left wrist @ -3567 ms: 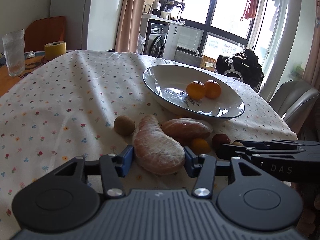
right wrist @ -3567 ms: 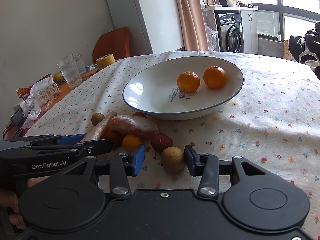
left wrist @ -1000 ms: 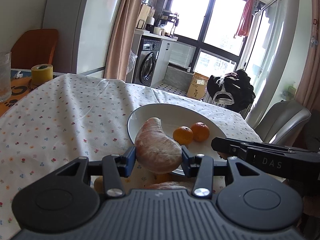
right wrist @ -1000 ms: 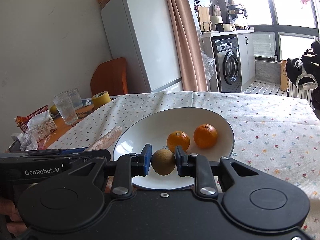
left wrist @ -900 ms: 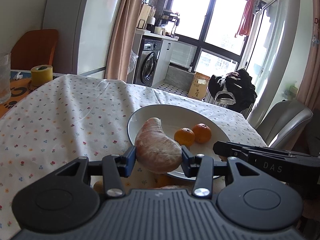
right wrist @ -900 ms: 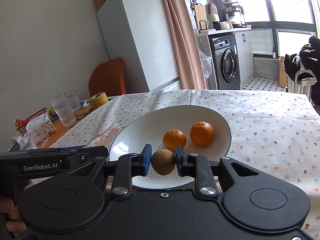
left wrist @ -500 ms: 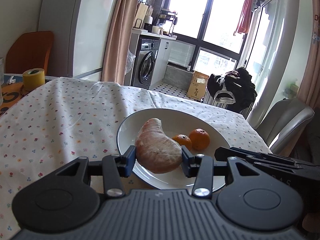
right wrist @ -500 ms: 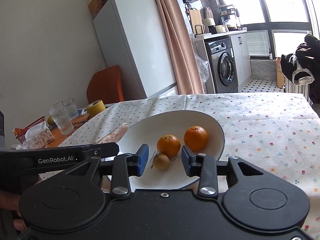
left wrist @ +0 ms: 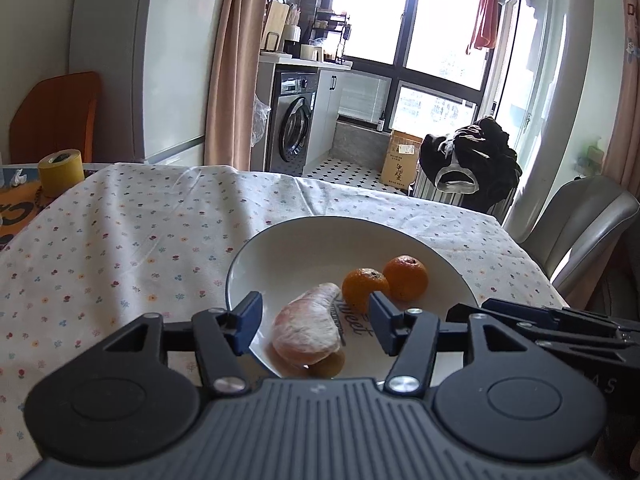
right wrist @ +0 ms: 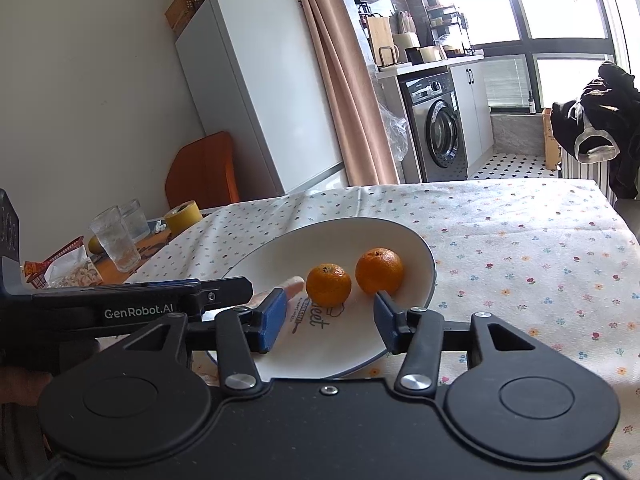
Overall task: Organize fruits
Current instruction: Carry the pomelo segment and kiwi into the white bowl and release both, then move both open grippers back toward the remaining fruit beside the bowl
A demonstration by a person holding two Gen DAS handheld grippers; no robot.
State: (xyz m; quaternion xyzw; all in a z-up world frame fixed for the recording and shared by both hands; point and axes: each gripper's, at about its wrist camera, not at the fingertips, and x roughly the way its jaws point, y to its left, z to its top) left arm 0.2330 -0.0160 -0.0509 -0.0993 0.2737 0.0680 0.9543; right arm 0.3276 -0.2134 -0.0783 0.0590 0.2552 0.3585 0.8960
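We find both tongs spread wide and empty: left tongs, right tongs. At lower centre of the left view, the pomelo wedge lies in the plate beside two oranges. A small brown fruit, possibly a kiwi, sits partly hidden beneath it.

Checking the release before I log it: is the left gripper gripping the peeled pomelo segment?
No, the left gripper is open and the pomelo segment lies free in the plate.
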